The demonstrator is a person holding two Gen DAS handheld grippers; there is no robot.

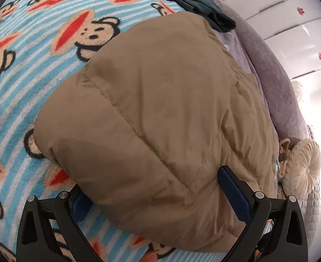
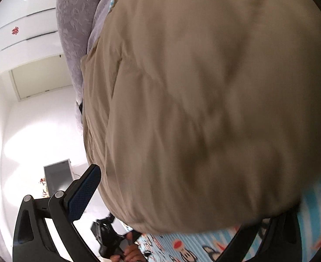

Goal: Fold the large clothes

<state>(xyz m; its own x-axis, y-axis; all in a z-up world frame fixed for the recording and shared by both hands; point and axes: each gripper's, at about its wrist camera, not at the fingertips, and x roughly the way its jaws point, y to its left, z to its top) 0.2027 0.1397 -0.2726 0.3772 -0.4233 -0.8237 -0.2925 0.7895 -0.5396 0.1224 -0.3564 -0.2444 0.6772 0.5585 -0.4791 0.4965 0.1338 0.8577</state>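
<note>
On the monkey blanket (image 1: 29,69) lies the tan jacket (image 1: 160,109), both grippers, left (image 1: 160,200) & right (image 2: 182,196), spread wide w/ its near edge bulging between their 2 fingers: pinch deep, lift evenly, fold away.

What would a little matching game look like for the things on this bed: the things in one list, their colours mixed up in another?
Things:
1. puffy jacket
2. monkey blanket
3. folded garment at the far edge
4. quilt beside the jacket

Colours:
A. lilac grey
B. tan
C. dark teal
D. blue and white stripes

Pairs: 1-B, 2-D, 3-C, 4-A
</note>
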